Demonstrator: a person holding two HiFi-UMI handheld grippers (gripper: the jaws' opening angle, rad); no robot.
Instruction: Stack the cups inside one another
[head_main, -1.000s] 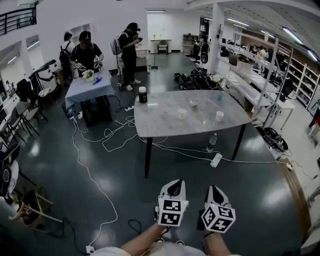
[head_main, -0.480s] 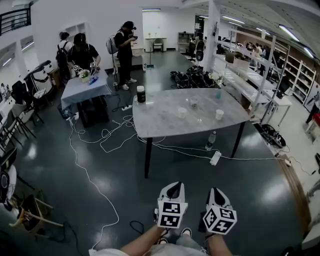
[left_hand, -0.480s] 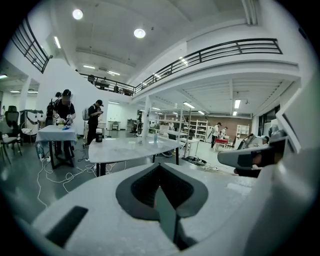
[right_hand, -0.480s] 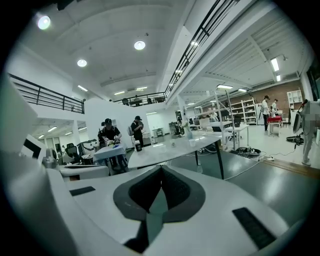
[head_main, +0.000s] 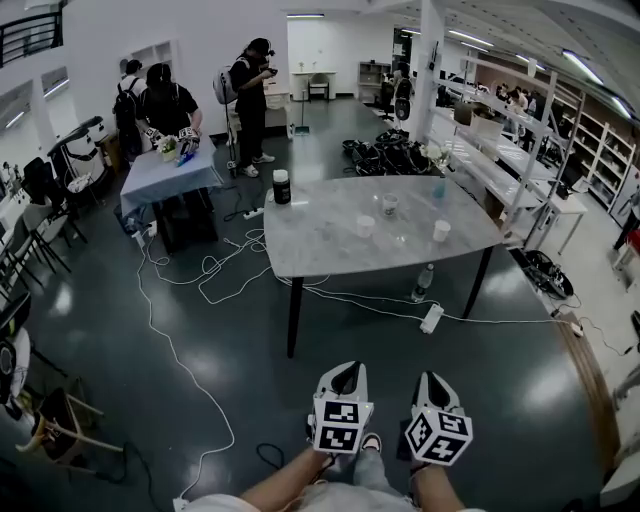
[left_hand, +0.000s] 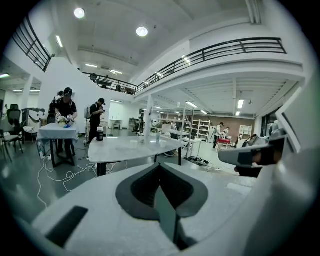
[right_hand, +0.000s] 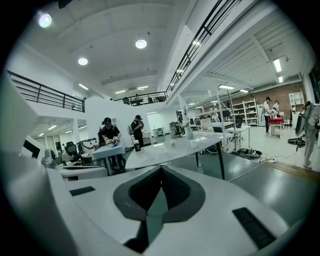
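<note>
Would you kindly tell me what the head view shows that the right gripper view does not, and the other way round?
Only the head view: the marker cubes on the left claw and right claw, and the person's forearms.
Only the right gripper view: the ceiling lights, the balcony railing, and the right claw's jaws closed together with nothing between them.
Both: the grey table with its white cups, the dark jar at its corner, and the people at the blue-clothed table.
</note>
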